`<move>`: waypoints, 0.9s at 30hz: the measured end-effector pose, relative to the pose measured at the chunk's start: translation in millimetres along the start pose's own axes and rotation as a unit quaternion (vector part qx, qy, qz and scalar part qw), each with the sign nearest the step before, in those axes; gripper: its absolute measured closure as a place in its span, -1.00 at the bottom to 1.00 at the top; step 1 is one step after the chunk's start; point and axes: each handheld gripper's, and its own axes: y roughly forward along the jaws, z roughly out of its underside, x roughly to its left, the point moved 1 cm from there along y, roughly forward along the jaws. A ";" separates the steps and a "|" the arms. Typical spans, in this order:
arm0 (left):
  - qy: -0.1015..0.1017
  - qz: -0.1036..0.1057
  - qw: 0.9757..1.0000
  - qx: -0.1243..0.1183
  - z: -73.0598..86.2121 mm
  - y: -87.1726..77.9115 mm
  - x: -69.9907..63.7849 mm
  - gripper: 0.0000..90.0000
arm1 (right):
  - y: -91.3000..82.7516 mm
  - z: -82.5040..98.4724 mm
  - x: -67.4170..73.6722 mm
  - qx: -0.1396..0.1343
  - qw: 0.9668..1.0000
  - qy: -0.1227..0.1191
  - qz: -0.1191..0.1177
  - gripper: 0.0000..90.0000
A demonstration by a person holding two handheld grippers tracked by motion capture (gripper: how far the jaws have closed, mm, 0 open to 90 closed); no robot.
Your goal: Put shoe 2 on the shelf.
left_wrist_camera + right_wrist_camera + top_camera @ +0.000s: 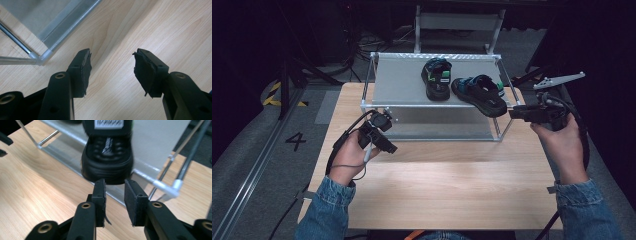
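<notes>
A black "4" (295, 141) on the grey floor (257, 150) — the sandal's label unreadable

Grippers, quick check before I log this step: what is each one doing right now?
Left gripper: open, nothing between its jaws, over the table.
Right gripper: open, holding nothing, aimed at the sandal.

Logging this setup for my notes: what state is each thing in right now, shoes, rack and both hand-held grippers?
Left shoe: upright on the rack's top shelf, untouched.
Right shoe: on the top shelf, one end jutting over the front edge.
Rack: standing on the table, lower shelf bare.
Left hand-held gripper: open, nothing between the jaws.
Right hand-held gripper: open, just short of the right shoe's jutting end.
</notes>
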 end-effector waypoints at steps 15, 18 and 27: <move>-0.004 0.003 1.000 0.000 2.9 1.3 0.9 0.04 | 19.5 0.3 5.4 -0.001 1.000 0.000 -0.010 0.79; -0.008 -0.001 1.000 -0.001 7.2 -1.1 1.0 0.04 | 19.7 -2.2 9.2 -0.008 1.000 -0.002 -0.010 0.86; -0.025 -0.007 1.000 -0.006 20.3 -7.5 5.2 0.04 | 43.3 -15.9 23.3 -0.016 0.999 -0.031 -0.018 0.93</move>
